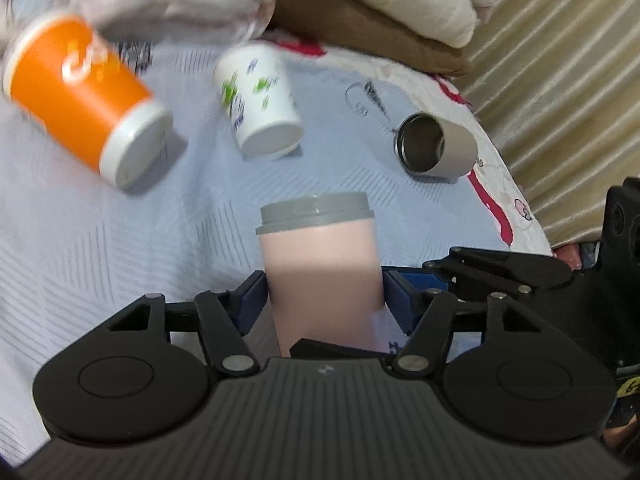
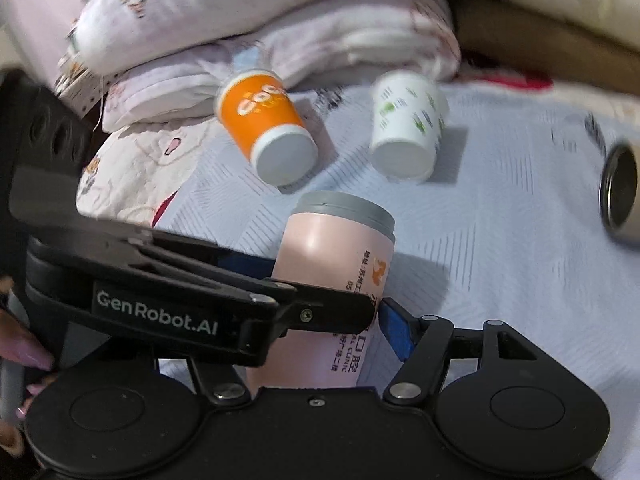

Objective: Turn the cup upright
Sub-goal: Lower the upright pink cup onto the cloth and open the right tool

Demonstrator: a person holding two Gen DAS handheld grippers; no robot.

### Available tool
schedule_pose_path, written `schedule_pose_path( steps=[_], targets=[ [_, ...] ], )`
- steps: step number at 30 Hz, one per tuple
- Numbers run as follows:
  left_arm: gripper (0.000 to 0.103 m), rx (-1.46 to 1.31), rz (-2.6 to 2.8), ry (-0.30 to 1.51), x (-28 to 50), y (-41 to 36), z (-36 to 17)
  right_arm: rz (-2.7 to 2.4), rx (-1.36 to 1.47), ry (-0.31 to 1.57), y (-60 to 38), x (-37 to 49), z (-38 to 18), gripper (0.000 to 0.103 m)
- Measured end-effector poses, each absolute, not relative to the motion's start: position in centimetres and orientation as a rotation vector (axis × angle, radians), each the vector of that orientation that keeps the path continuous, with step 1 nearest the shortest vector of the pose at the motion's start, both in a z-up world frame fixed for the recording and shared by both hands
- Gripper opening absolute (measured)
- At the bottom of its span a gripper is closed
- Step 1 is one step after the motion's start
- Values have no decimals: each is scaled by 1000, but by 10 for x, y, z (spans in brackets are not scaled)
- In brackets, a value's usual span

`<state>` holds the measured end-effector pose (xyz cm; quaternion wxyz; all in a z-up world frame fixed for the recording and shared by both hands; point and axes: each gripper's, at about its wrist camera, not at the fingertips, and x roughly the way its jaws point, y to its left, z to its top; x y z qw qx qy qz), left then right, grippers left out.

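A pink cup with a grey lid [image 1: 320,264] stands between the blue pads of my left gripper [image 1: 325,300], which is shut on its body. In the right wrist view the same pink cup [image 2: 332,264] sits between the jaws of my right gripper [image 2: 320,328]; one blue pad touches its right side, and the left gripper's arm [image 2: 180,280] crosses in front and hides the other pad. An orange paper cup [image 1: 80,96] [image 2: 264,120] and a white paper cup with green print [image 1: 256,96] [image 2: 404,124] lie tipped on the bed. A metal cup [image 1: 436,144] [image 2: 620,192] lies on its side.
A pale blue bedspread [image 1: 100,240] covers the bed. Folded pink quilts [image 2: 280,32] and brown and cream pillows [image 1: 392,12] are piled behind the cups. A beige curtain [image 1: 560,80] hangs beyond the bed's right edge.
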<state>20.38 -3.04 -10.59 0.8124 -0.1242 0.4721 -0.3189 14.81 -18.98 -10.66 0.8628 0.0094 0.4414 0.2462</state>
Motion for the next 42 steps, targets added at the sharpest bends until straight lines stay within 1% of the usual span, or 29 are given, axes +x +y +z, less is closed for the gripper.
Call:
schedule_pose_path(
  steps=[7, 11, 15, 17, 19, 24, 28, 31, 36, 42],
  targets=[
    [61, -164, -654, 877, 195, -30, -86, 516, -114, 764, -176, 140, -103, 71],
    [61, -98, -633, 782, 186, -35, -80, 475, -230, 632, -167, 131, -106, 71],
    [61, -39, -613, 677, 175, -40, -77, 432, -279, 504, -165, 125, -111, 69],
    [61, -31, -608, 649, 173, -41, -76, 405, -330, 432, -161, 121, -114, 69],
    [61, -58, -604, 651, 173, -41, -78, 383, -359, 400, -157, 119, -117, 69],
    [61, -35, -595, 627, 169, -48, -85, 359, -374, 383, -159, 123, -123, 69],
    [61, -21, -600, 620, 167, -54, -90, 349, -360, 414, -162, 129, -128, 70],
    [61, -39, -605, 631, 168, -53, -90, 351, -298, 485, -164, 140, -123, 70],
    [61, -65, -620, 648, 171, -51, -90, 359, -266, 487, -168, 145, -116, 69],
    [66, -82, -670, 660, 170, -53, -88, 350, -233, 524, -174, 141, -111, 72]
  ],
)
